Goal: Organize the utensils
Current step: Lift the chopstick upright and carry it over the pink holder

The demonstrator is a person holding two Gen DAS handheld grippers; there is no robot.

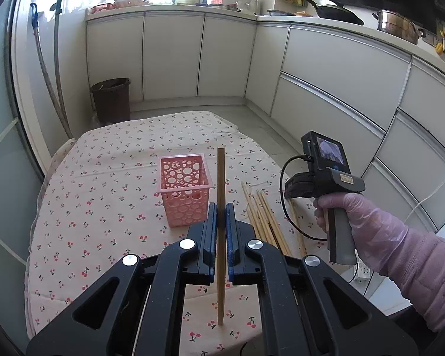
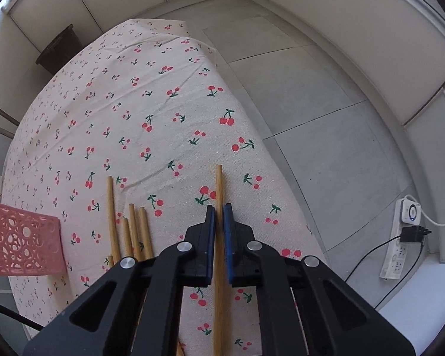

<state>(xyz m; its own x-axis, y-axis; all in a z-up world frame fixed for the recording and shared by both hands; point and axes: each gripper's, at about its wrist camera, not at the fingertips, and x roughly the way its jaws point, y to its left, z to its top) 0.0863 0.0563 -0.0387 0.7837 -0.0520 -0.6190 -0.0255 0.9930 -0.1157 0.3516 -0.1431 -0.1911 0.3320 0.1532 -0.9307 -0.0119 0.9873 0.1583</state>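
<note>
Two chopsticks are in play at once. The left hand-held gripper [image 1: 221, 218] has its blue pads closed on one chopstick [image 1: 221, 178], which stands close to upright, its top end rising above the pads and its lower end hanging free over the cherry-print bench [image 1: 103, 207]. The pink perforated basket [image 1: 184, 190] stands at about ten o'clock from those pads, empty as far as I can see.

The right hand-held gripper [image 2: 219, 216] straddles a second chopstick [image 2: 219, 184] lying on the cloth, jaws nearly closed around it (whether they actually pinch it I cannot tell). A loose bundle of chopsticks [image 2: 130, 228] lies at nine o'clock from it, just beside.

Risks, as I judge them: the upright stick is gripped at a single narrow point, so it could pivot or slip while swinging toward the basket, and its low tip could catch the rim and tip that light basket over. The right stick sits near the bench edge at three o'clock; a glancing closure could roll it off onto the floor.
</note>
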